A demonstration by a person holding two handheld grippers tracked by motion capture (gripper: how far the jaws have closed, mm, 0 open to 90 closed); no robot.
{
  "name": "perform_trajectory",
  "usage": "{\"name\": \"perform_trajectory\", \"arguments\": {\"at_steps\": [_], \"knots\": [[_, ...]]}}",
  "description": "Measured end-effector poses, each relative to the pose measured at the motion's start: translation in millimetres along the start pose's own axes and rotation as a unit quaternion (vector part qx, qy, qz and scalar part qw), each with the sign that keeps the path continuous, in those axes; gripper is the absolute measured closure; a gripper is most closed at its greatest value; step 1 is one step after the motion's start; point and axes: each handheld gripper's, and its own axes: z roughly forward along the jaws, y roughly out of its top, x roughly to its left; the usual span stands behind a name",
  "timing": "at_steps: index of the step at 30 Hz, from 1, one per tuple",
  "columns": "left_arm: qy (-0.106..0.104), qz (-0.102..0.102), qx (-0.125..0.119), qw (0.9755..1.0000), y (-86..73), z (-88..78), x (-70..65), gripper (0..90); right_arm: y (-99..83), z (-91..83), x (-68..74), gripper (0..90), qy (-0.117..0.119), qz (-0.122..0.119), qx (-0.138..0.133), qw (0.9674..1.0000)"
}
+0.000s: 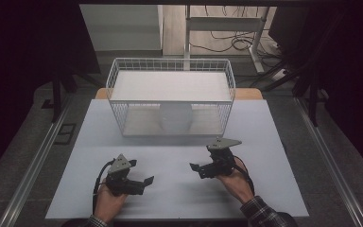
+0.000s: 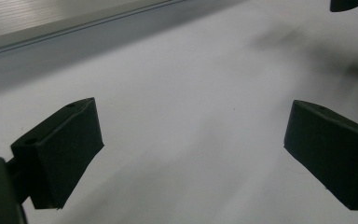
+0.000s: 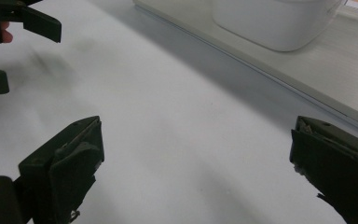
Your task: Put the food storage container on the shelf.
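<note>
Pale grey table sheet, dim room beyond. White rounded plastic container sits inside the white wire basket, straight ahead of both tools. Right gripper nearer, left gripper farther; both gape empty.

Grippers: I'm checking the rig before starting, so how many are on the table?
2. The left gripper is near the table's front left, jaws open; the right gripper is front right, jaws open, facing it.

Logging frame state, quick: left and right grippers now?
Left gripper: open, holding nothing, over the white tabletop.
Right gripper: open, holding nothing.
</note>
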Motion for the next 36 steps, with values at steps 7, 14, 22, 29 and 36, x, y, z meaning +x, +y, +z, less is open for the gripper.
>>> {"name": "perform_trajectory", "arguments": {"at_steps": [7, 14, 22, 29, 36], "knots": [[0.008, -0.001, 0.004, 1.0, 0.0, -3.0, 1.3, 4.0, -5.0, -8.6, 2.9, 2.8, -0.006, -0.01, 0.001, 0.9999], [0.018, -0.003, 0.008, 0.9998, -1.9, -11.8, 2.8, 4.2, -13.5, -18.2, 2.1, 2.8, -0.012, -0.002, 0.002, 0.9999], [0.044, -0.01, -0.001, 0.999, -5.9, -27.5, 7.6, 4.2, -22.4, -32.0, 2.4, 2.8, -0.017, 0.004, -0.001, 0.9998], [0.055, -0.006, 0.001, 0.9985, -9.6, -35.2, 6.4, 4.5, -29.7, -43.2, 0.8, 2.8, -0.026, 0.012, -0.005, 0.9996], [0.066, -0.004, 0.002, 0.9978, -14.1, -43.7, 5.6, 4.6, -37.9, -57.6, -1.5, 2.8, -0.038, 0.021, -0.011, 0.999]]}}
